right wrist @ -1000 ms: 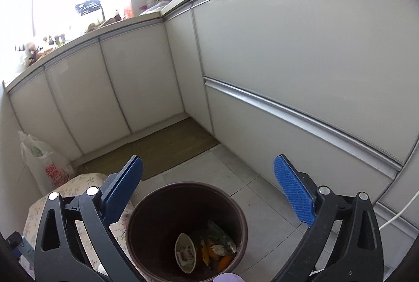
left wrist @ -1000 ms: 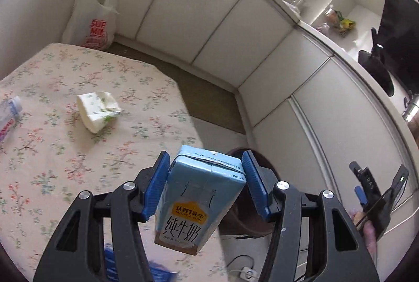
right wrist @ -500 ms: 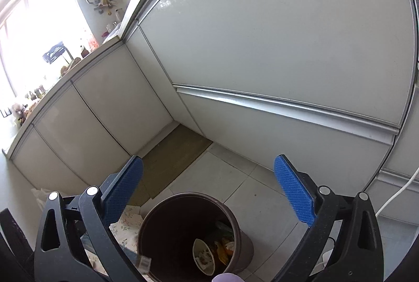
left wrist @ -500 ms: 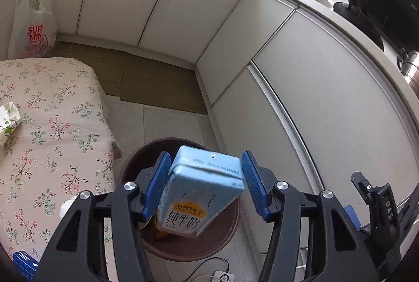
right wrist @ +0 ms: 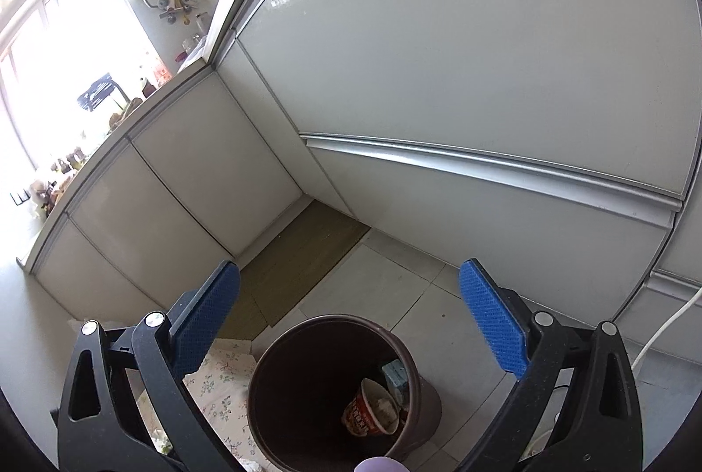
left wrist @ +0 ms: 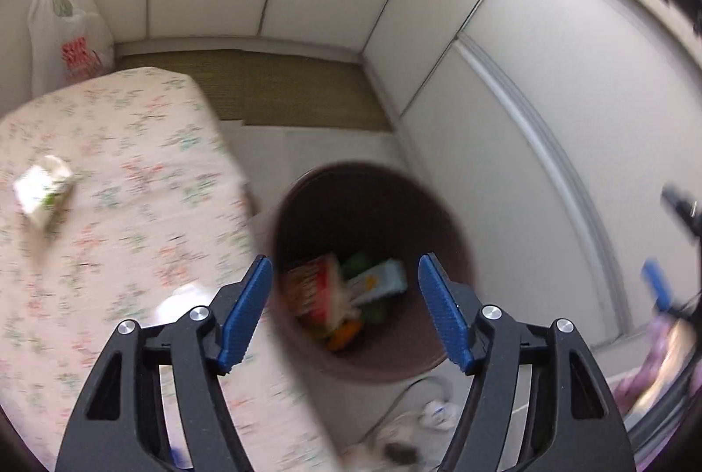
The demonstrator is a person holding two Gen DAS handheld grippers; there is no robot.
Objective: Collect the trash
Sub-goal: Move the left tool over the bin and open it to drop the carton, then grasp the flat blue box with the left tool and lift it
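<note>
Inside the brown bin (left wrist: 373, 358) a blue milk carton (left wrist: 379, 281) lies beside a red cup (left wrist: 313, 290). The left claw (left wrist: 342, 314) is opening, empty; the right claw (right wrist: 351, 323) is released. A crumpled wrapper (left wrist: 41, 189) is left on the flowered surface (left wrist: 131, 173).

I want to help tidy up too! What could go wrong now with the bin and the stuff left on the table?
1. The brown bin stands close beside the flowered table; a swing of the opening, empty left claw might knock it.
2. The crumpled wrapper lies far across the table, so it could get forgotten.
3. A white cable lies on the floor by the bin; someone might trip.
</note>
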